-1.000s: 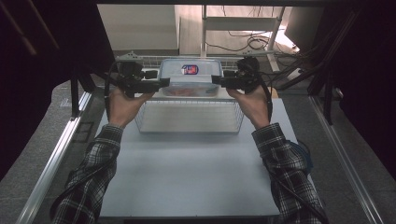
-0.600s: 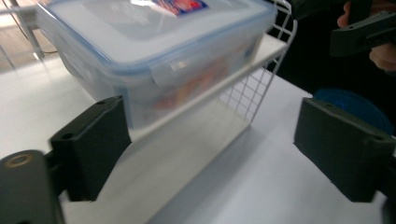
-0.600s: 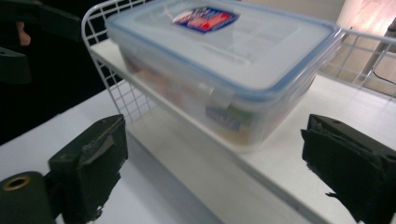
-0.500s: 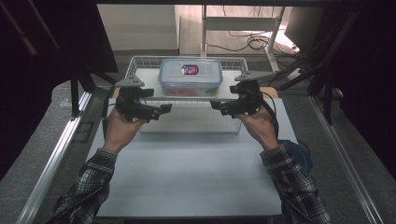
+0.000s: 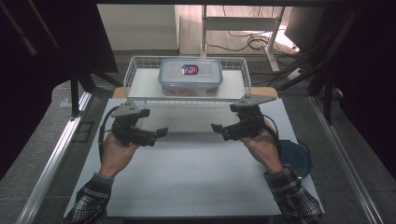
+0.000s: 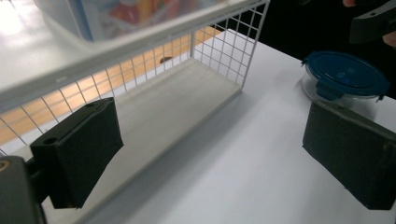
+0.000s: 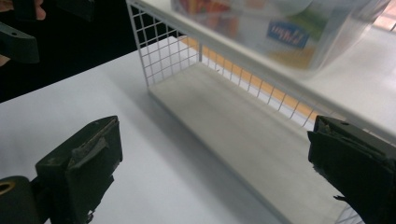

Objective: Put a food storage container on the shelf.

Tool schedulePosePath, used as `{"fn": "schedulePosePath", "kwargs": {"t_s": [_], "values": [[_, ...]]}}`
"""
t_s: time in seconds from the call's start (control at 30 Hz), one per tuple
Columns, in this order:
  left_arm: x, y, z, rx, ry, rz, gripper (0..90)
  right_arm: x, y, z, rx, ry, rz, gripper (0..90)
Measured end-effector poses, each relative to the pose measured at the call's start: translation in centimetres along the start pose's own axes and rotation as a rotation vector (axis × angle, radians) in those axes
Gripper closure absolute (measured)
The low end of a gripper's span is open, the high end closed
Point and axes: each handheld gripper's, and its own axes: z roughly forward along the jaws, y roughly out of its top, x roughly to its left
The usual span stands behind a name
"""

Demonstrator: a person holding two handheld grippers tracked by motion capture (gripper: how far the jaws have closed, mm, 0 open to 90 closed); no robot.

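A clear food container [image 5: 190,77] with a clear clip lid and a red label stands on the top shelf of a white wire rack [image 5: 187,100] at the table's far side. My left gripper [image 5: 158,135] hovers in front of the rack's left end, and my right gripper [image 5: 219,131] in front of its right end. Both point inward at each other. Both have just been opening and stand open with nothing between their jaws. The left gripper view has the rack [image 6: 219,42] and the blurred container [image 6: 116,14] ahead. In the right gripper view the container [image 7: 280,28] sits above the rack's lower shelf [image 7: 224,112].
A round container with a blue lid [image 5: 292,156] sits at the white table's [image 5: 187,182] right edge, beside my right wrist, and appears as the blue lid [image 6: 343,79] in the left gripper view. Cables and a stand's legs lie on the floor behind the rack.
Both grippers were at the two ends of the container on the rack. They have drawn back toward me and sunk, and their jaws have spread. The container stays on the rack.
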Motion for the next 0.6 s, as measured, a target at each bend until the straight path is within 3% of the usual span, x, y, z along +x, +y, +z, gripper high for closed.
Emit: {"fn": "schedulePosePath", "kwargs": {"t_s": [0.23,0.6], "values": [[-0.9,-3.0,0.4,-0.004,-0.060,-0.021,2.2,0.9,-2.4,-0.3,0.002,0.010,0.002,1.9],[-2.3,-5.8,0.2,-0.001,-0.045,-0.015,3.5,1.9,-5.9,-0.6,0.006,-0.007,0.016,2.0]]}}
